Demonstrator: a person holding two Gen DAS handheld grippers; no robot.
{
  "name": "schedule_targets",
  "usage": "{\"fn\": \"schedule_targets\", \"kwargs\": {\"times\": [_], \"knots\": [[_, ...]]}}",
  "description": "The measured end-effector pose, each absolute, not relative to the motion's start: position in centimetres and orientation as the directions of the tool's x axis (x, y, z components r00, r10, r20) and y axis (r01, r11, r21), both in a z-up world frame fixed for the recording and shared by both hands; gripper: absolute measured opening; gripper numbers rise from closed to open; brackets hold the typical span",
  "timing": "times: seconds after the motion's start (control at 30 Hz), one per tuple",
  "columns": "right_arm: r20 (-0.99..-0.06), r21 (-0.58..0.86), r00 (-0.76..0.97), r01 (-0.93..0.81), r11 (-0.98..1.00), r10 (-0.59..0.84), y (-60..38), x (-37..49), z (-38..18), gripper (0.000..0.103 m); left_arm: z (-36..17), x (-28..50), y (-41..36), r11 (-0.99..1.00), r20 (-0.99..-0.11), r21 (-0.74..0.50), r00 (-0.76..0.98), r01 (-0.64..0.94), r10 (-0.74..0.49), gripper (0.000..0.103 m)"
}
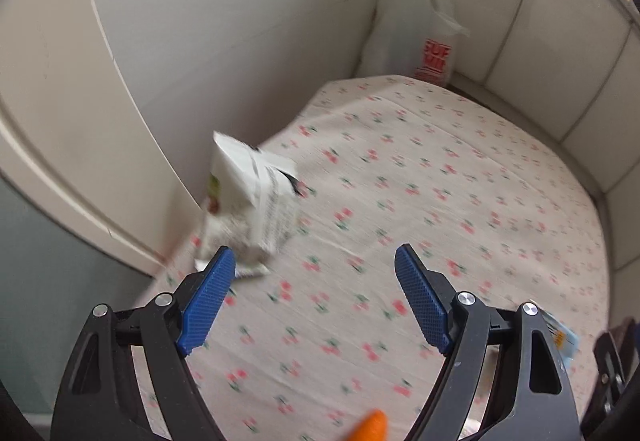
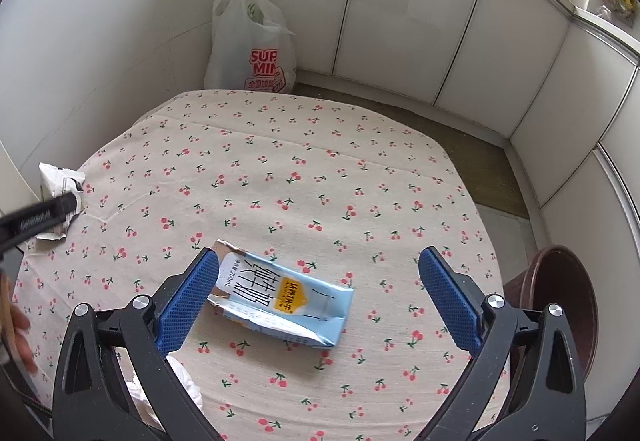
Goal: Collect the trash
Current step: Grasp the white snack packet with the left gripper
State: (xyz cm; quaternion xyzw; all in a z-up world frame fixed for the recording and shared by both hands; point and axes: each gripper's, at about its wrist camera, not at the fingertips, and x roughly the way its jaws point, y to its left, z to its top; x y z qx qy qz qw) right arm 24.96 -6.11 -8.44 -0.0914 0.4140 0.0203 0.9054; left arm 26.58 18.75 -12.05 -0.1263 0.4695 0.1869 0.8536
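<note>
Up close, the right gripper (image 2: pixel 316 281) hangs over a flattened light-blue drink carton (image 2: pixel 286 307) that lies on the cherry-print tablecloth (image 2: pixel 304 169) at the near middle of the table. Its blue-padded jaws stand wide apart. The carton lies between them, its torn end close against the left pad, though whether they touch I cannot tell, and well clear of the right pad. Nothing is gripped.

Over at the table's left edge, close to the white wall, lies a crumpled white wrapper (image 1: pixel 250 209) with dark print. The left gripper (image 1: pixel 314 283) points down at the cloth just right of it, jaws spread wide and empty; its left pad overlaps the wrapper's near corner in the left wrist view, which is blurred, so contact cannot be judged. In the right wrist view a black finger of that gripper crosses in front of the same wrapper (image 2: pixel 60 177).

Beyond the table's far edge, in the corner, a white plastic shopping bag (image 2: pixel 250 41) with red lettering stands upright, its mouth open. White cabinet doors (image 2: pixel 416 21) line the far and right sides. A dark brown round bin (image 2: pixel 560 305) sits on the floor by the table's right edge. Some bunched white material, perhaps tissue (image 2: pixel 176 389), shows at the near edge under the right gripper's left arm. A blurred orange object (image 1: pixel 370 427) pokes in at the bottom of the left wrist view.
</note>
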Motion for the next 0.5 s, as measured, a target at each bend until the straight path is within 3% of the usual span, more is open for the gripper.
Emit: {"fn": "schedule_targets", "kwargs": {"times": [0.37, 0.5], "knots": [[-0.734, -0.142, 0.678, -0.123, 0.982, -0.021, -5.2, 25.2, -8.9, 0.096, -15.8, 31.2, 22.3, 0.872, -0.856, 0.07, 0.42, -0.485, 0.302, 0.08], [-0.775, -0.081, 0.63, -0.162, 0.984, 0.04, -5.0, 25.5, -9.7, 0.096, -18.1, 31.7, 22.9, 0.875, -0.871, 0.07, 0.398, -0.48, 0.288, 0.08]]}}
